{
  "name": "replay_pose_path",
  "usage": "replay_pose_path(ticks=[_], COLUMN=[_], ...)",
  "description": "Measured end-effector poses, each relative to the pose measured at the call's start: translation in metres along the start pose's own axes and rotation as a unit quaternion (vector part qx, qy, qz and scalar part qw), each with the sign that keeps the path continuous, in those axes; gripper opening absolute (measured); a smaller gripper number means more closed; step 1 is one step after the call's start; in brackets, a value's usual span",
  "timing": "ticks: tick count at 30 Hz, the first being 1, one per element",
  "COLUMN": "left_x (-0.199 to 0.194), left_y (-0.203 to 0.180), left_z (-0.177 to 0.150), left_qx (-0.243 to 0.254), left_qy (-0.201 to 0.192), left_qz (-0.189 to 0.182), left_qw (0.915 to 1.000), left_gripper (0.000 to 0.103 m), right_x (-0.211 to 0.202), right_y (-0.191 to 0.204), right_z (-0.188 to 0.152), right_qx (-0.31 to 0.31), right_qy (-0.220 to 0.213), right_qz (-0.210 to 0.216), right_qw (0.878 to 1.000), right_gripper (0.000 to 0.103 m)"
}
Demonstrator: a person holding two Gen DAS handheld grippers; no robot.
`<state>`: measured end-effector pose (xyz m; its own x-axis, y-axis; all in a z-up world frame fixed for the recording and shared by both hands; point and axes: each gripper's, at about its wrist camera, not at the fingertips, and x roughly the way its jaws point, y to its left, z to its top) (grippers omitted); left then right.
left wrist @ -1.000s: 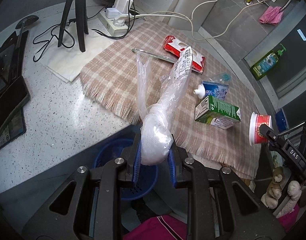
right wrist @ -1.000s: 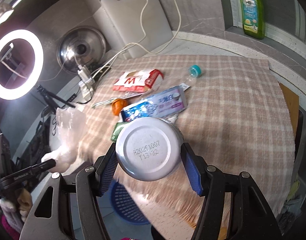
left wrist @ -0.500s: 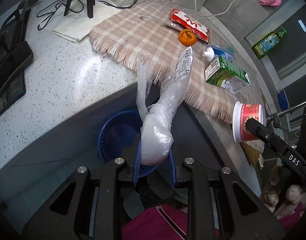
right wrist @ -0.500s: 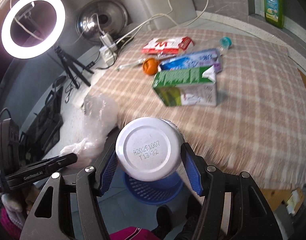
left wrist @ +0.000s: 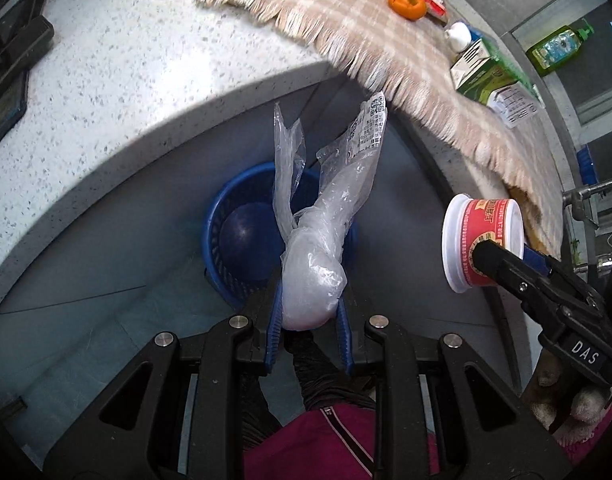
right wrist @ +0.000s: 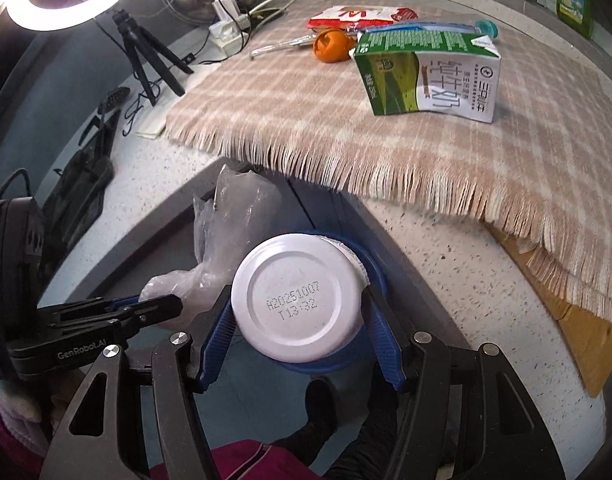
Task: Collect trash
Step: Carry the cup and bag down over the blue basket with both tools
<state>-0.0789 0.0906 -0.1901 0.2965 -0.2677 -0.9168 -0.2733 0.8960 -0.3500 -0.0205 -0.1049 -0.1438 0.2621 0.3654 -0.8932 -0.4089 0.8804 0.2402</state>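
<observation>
Left wrist view: the left gripper (left wrist: 309, 312) is clamped on the knotted end of a clear plastic bag (left wrist: 318, 256), whose loose tails and printed label stand up over the blue bin (left wrist: 222, 216) on the floor. A second ago this same view looked across the cloth and the bin only peeked in at the bottom; now the bin sits straight under the bag, so both hands have come off the counter and down toward it. Beside it, the right gripper (right wrist: 298, 338) grips a red-and-white cup (left wrist: 482, 240) by its sides, its white base with a stamped date code facing the right wrist camera, also above the bin's rim. By my reading, both pieces are ready to drop once the jaws let go. The bag looks crumpled, thin and light; it may cling to the pads. Farther off, on the fringed cloth (right wrist: 346, 120), a green milk carton (right wrist: 426, 76), an orange peel (right wrist: 332, 46) and a red wrapper (right wrist: 362, 16) remain to collect.
</observation>
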Motion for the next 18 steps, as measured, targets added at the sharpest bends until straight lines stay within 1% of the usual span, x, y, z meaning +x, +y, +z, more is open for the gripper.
replay_pose_path(ticks=[6, 18], left_x=[0.026, 0.067], left_y=[0.01, 0.026], left_z=[-0.002, -0.002], left_qx=[-0.001, -0.005], left_qy=[0.023, 0.058], left_qz=[0.016, 0.028], left_qw=[0.9996, 0.9979], left_gripper=[0.023, 0.023], right_x=[0.025, 0.069], right_y=[0.003, 0.0], right_z=[-0.012, -0.022], right_qx=[-0.002, -0.013], right_qy=[0.025, 0.062], right_qz=[-0.014, -0.042], right_qw=[1.0, 0.997], right_gripper=[0.061, 0.061])
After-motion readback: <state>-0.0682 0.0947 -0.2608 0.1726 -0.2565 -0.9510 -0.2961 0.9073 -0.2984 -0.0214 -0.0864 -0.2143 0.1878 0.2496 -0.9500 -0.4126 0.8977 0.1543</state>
